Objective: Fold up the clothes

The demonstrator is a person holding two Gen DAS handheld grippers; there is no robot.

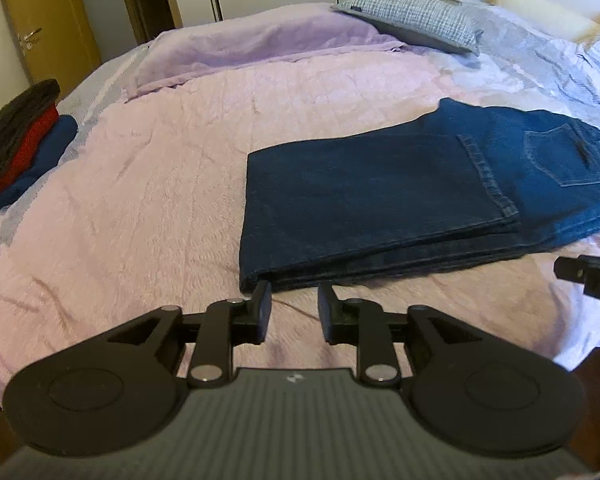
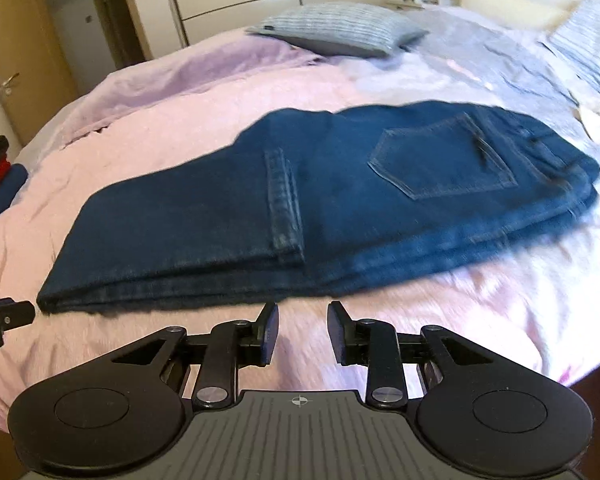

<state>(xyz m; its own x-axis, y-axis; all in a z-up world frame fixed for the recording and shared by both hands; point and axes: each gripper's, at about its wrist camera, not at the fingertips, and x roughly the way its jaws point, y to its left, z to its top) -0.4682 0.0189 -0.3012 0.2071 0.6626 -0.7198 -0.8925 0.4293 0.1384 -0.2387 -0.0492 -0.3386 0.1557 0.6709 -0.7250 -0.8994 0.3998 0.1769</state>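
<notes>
A pair of dark blue jeans (image 1: pixel 380 196) lies folded on the pink bedspread (image 1: pixel 160 184), legs doubled over, back pocket up at the right end. My left gripper (image 1: pixel 294 294) is open and empty, just in front of the jeans' near left corner. My right gripper (image 2: pixel 302 314) is open and empty, just in front of the near edge of the jeans (image 2: pixel 300 196), around their middle. The right gripper's tip shows at the right edge of the left wrist view (image 1: pixel 584 276). The left gripper's tip shows at the left edge of the right wrist view (image 2: pixel 4 316).
A stack of folded clothes (image 1: pixel 16 140), black, red and blue, sits at the bed's left edge. A checked pillow (image 1: pixel 412 20) lies at the head, with a rumpled lilac blanket (image 1: pixel 240 44) beside it. Wardrobe doors and a wooden door (image 1: pixel 40 20) stand behind.
</notes>
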